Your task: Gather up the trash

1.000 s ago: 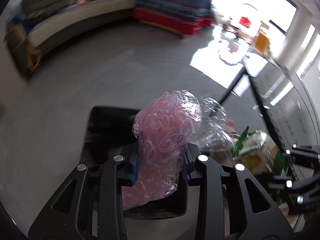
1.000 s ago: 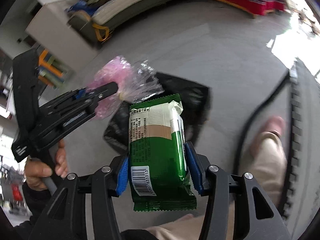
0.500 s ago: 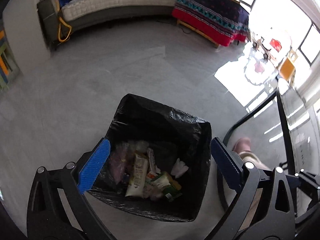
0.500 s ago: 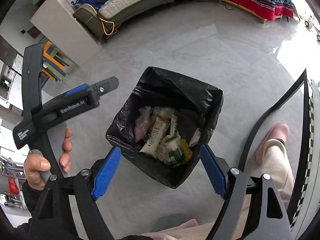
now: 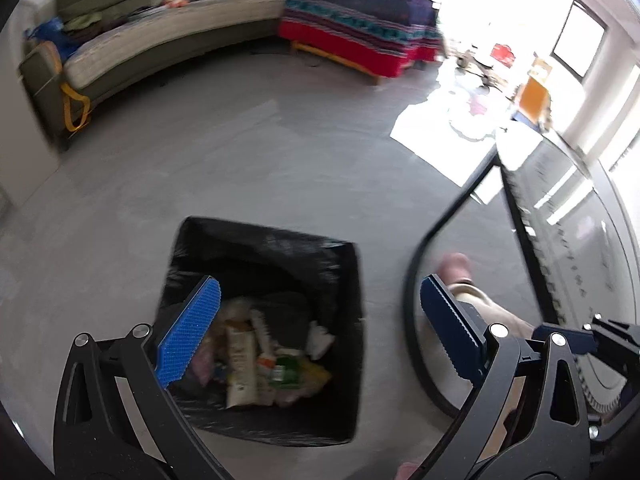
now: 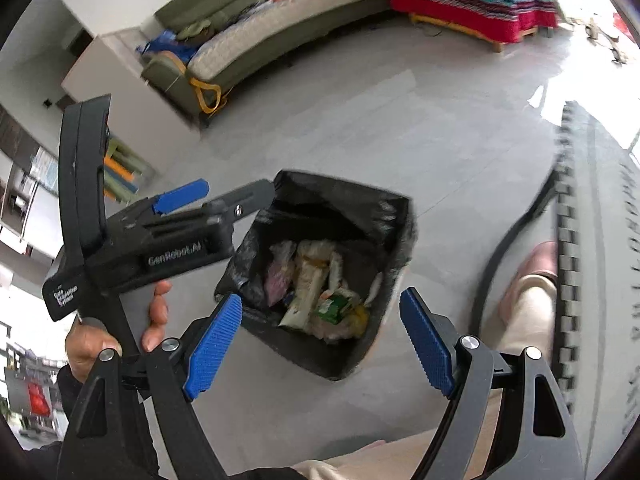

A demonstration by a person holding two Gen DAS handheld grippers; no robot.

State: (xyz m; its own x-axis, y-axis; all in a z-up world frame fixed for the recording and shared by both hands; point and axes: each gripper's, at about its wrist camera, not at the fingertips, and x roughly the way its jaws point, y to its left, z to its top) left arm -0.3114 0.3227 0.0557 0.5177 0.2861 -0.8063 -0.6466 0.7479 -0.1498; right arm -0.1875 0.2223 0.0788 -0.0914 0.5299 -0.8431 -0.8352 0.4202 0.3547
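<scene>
Bright daylight blows out the windows (image 5: pixel 576 40) — fisheye edges bend, and motion blur softens both views.

Right gripper (image 6: pixel 320 338) hangs over the black-lined trash bin (image 6: pixel 394 208), blue pads spread wide with nothing between them. Down in the bin: a green snack packet (image 6: pixel 338 306), a pink bag (image 6: pixel 278 280) and pale wrappers, blurred. Left gripper (image 6: pixel 208 200) sits at the bin's left edge, held by a hand (image 6: pixel 96 340), apparently parted.
</scene>
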